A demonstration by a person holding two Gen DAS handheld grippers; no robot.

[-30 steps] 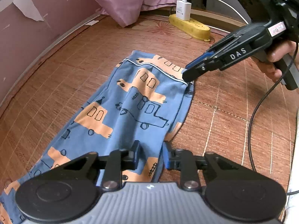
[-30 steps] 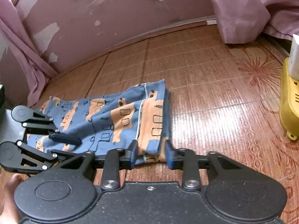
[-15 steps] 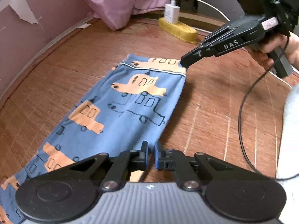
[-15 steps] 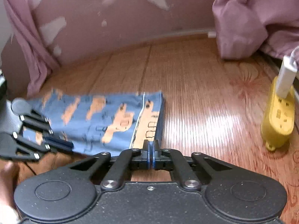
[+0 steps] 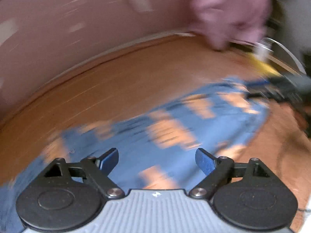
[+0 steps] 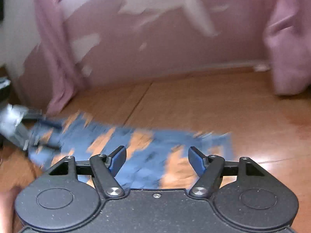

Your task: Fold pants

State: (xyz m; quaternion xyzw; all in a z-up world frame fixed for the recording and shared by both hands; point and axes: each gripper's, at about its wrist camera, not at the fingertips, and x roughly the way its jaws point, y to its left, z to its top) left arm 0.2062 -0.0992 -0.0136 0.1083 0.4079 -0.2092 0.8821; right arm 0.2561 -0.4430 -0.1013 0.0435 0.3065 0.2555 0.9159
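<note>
Blue cotton pants with orange prints (image 5: pixel 165 136) lie flat on the woven mat (image 5: pixel 116 89); with the left gripper (image 5: pixel 156 160) and right gripper (image 6: pixel 157 158) both spread wide and empty, we should pinch matching edges evenly.

no text, label, brand, number or sign can be read in either view; both are heavily smeared by motion blur. the pants (image 5: pixel 175 136) carry orange shapes with dark line drawings, but these blur into patches and form no letters. the left claw's housing (image 5: pixel 155 209) bears a small pale mark at its top middle, too small and soft to make out as any sign. the right claw's housing (image 6: pixel 155 213) shows only a plain screw head.
</note>
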